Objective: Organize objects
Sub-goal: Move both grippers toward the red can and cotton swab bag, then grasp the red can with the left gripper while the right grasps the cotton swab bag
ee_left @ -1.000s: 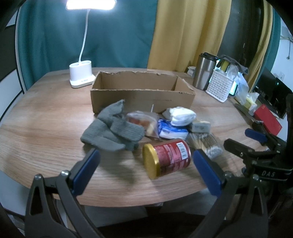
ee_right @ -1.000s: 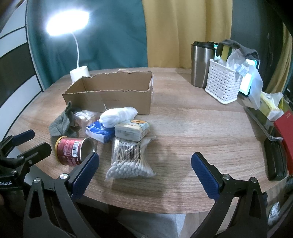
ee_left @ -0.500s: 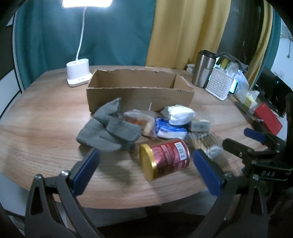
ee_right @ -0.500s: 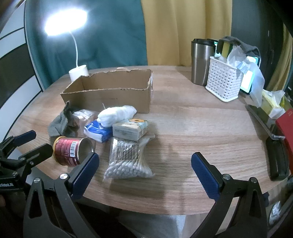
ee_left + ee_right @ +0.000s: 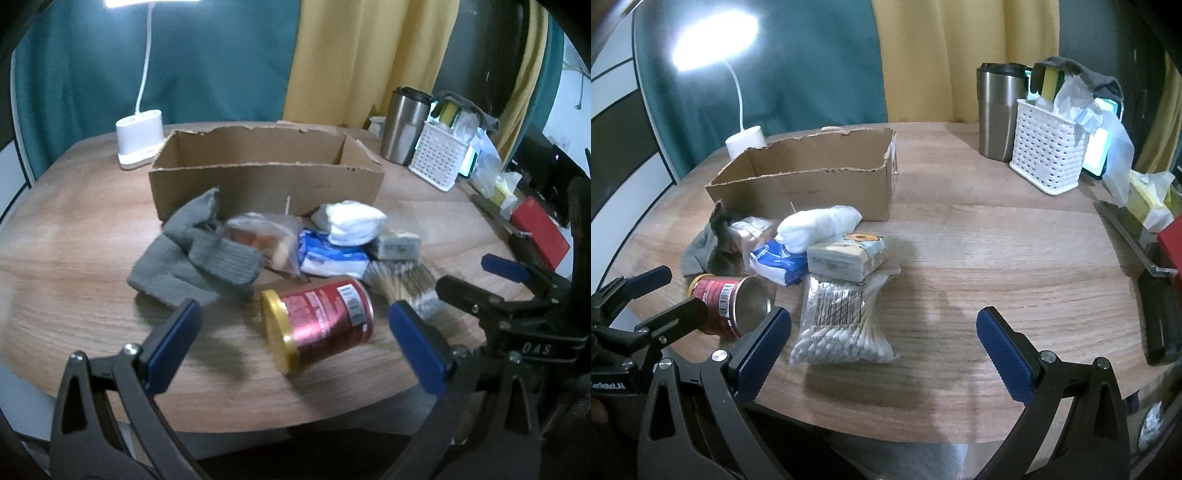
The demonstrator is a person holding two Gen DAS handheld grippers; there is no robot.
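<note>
The can (image 5: 317,325) lies on its side on the table (image 5: 74,236), near the front edge and in front of the pile of loose items. Its long axis runs roughly left to right across the left wrist view, tilted slightly: the gold lid end points to the left and toward the camera, the bare metal base to the right and away. In the right wrist view the base (image 5: 751,302) faces that camera.

The left gripper (image 5: 295,347) is the nearer tool. Its jaws stand wide apart and hold nothing, and the can sits between and just ahead of the two blue pads, closer to the right pad (image 5: 417,343). Because the axis lies nearly across the jaw opening, closing would likely bear on lid and base, not on the round wall; a turn of the wrist may be needed first.

The right gripper (image 5: 882,350) is also spread open and empty. It hovers over bare table beside the swab bag (image 5: 838,321), with the can off to its left.

Behind the can lie grey socks (image 5: 192,258), a snack packet (image 5: 266,240), a blue pack (image 5: 328,258), a white roll (image 5: 351,221) and a tissue pack (image 5: 849,254). The box (image 5: 266,177) stands open behind them; motion blur leaves its interior uncertain, though it appears empty. A lamp (image 5: 140,140) stands to its left.
</note>
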